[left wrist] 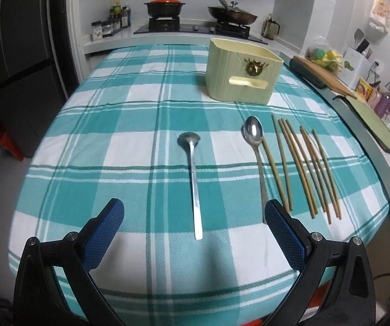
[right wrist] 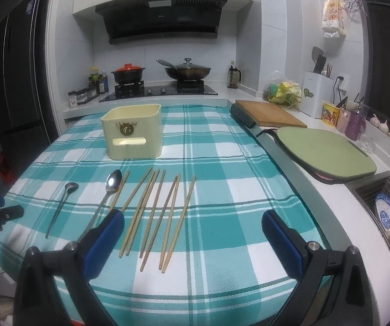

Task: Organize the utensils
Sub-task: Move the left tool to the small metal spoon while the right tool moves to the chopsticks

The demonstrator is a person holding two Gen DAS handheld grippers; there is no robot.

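Note:
A pale green utensil holder stands at the far side of the teal checked tablecloth; it also shows in the right wrist view. A thin long-handled spoon lies straight ahead of my open left gripper. A wider steel spoon lies to its right, then several bamboo chopsticks. In the right wrist view the chopsticks lie ahead of my open, empty right gripper, with the wider spoon and the thin spoon to the left.
A stove with a red-lidded pot and a wok is behind the table. A wooden board and a green cutting board lie on the counter at right. A sink with a plate is at far right.

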